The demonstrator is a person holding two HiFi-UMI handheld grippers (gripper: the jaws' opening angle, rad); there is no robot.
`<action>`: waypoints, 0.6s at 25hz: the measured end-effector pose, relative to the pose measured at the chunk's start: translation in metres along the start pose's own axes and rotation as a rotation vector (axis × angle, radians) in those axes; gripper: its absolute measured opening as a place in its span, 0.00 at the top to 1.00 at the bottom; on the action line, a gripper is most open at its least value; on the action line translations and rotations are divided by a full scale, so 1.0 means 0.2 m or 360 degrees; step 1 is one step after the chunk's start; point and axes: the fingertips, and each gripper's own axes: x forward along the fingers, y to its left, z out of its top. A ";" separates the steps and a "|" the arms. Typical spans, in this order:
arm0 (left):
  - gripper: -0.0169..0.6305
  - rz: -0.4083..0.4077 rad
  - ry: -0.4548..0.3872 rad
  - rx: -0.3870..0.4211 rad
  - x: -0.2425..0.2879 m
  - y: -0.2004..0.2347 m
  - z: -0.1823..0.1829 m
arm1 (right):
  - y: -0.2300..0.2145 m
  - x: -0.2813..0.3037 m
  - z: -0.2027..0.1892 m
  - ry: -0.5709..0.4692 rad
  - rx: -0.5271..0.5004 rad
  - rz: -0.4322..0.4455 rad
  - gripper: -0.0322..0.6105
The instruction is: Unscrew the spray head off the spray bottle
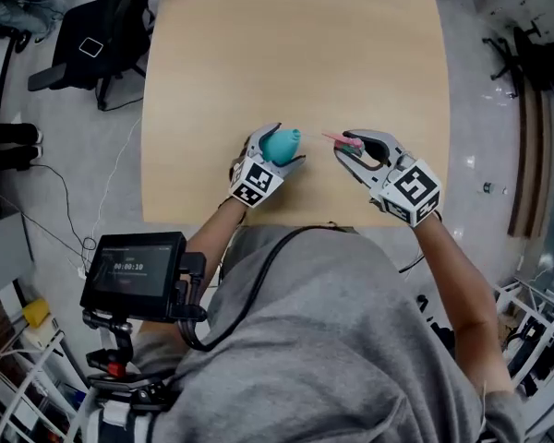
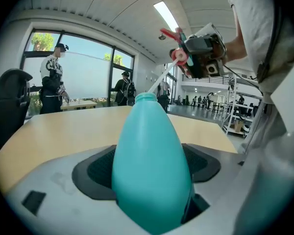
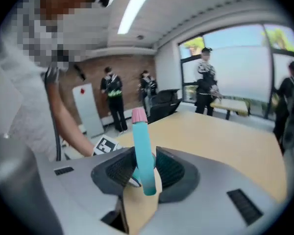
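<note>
L gripper (image 1: pixel 286 148): fingers clamped on the fat body of the teal spray bottle (image 1: pixel 279 144), held over the near part of the counter (image 1: pixel 295 53), open neck pointing right. Spray head (image 1: pixel 349 141) is off the bottle, pinched betw. the R gripper (image 1: pixel 346 152) fingers, just right of the neck w/ a gap. Thin white dip tube (image 2: pixel 159 80) slants from head toward neck.
</note>
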 end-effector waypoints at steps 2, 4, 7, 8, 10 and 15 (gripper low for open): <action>0.35 0.0025 0.0001 -0.0036 -0.03 0.01 -0.04 | -0.03 0.03 -0.12 -0.0101 0.0325 -0.0052 0.75; 0.35 0.0047 -0.0020 -0.0056 -0.06 0.03 -0.03 | -0.05 0.09 -0.25 -0.0119 0.0496 -0.0057 0.75; 0.35 0.0072 -0.0052 -0.0067 -0.08 0.07 -0.01 | -0.12 0.17 -0.41 -0.0162 0.0784 -0.0047 0.75; 0.35 0.0081 -0.0062 -0.0072 -0.08 0.08 -0.01 | -0.16 0.20 -0.45 -0.0195 0.0897 -0.0053 0.75; 0.35 0.0105 -0.0079 -0.0091 -0.09 0.11 -0.01 | -0.23 0.22 -0.51 -0.0302 0.1155 -0.0059 0.75; 0.35 0.0103 -0.0065 -0.0081 -0.09 0.13 -0.03 | -0.33 0.20 -0.51 -0.0673 0.1717 0.0123 0.75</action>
